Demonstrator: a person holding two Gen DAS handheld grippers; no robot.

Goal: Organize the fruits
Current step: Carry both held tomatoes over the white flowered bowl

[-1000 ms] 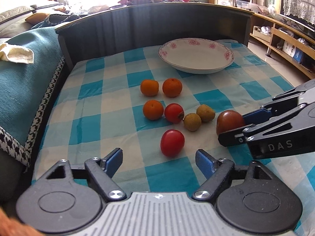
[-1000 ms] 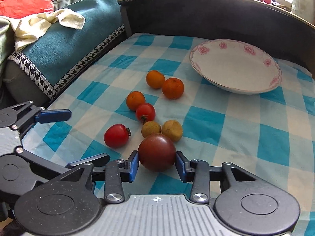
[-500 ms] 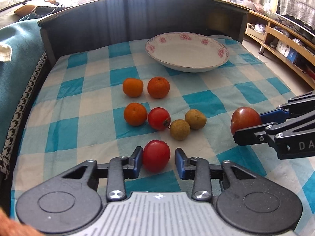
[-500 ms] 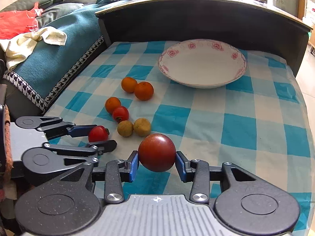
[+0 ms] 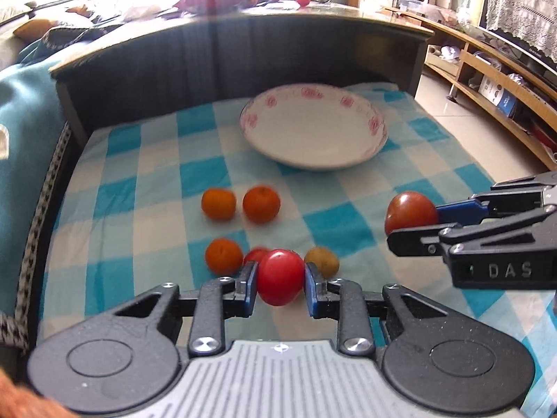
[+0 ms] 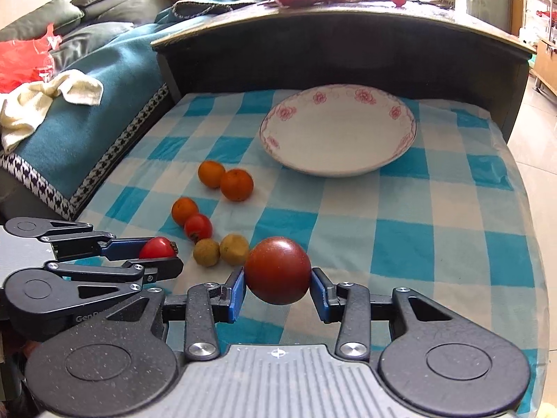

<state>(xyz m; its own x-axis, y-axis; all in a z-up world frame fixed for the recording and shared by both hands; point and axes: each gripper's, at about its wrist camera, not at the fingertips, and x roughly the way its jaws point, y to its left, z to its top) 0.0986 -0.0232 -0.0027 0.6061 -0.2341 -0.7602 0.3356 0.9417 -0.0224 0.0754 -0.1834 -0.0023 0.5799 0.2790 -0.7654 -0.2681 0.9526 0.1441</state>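
The left gripper (image 5: 280,287) clamps a red tomato (image 5: 280,277) across its middle; the right gripper (image 6: 277,291) holds a darker tomato (image 6: 277,270). Both look soft-skinned, smooth, bruisable. The bowl (image 6: 400,153) sits far on the checked counter (image 6: 417,226).

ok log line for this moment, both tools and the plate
left tool: shut on red tomato | right tool: shut on dark tomato | plate: empty
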